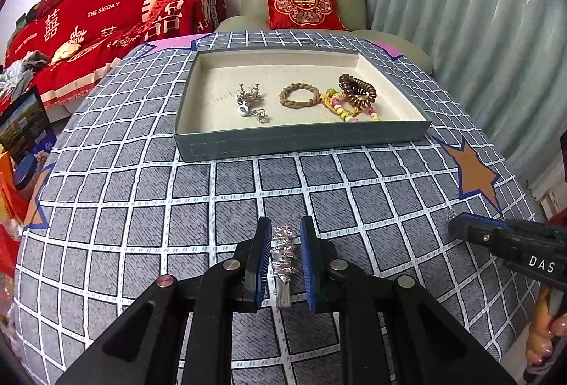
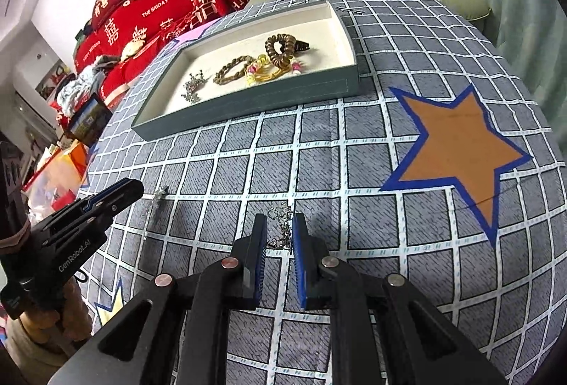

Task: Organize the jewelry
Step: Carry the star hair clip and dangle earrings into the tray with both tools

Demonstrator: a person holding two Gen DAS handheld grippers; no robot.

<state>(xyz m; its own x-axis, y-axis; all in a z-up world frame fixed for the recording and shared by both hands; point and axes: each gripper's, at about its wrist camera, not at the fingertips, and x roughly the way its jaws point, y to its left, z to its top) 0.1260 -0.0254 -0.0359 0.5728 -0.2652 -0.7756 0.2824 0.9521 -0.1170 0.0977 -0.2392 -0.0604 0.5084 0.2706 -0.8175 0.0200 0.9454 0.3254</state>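
A grey tray (image 1: 301,138) with a cream lining stands at the far side of the checked table; it also shows in the right wrist view (image 2: 248,108). In it lie a silver piece (image 1: 251,99), a braided brown bracelet (image 1: 299,95), a yellow beaded bracelet (image 1: 342,106) and a brown coil hair tie (image 1: 358,90). My left gripper (image 1: 285,232) is open around a sparkly pink-silver hair clip (image 1: 282,261) lying on the cloth. My right gripper (image 2: 280,225) is open around a silver chain piece (image 2: 281,229) on the cloth.
An orange star patch (image 2: 457,151) lies right of the right gripper. A green armchair with a red cushion (image 1: 301,0) stands behind the table, a red-covered sofa (image 1: 106,20) to the left, curtains to the right. Boxes stand at the table's left edge.
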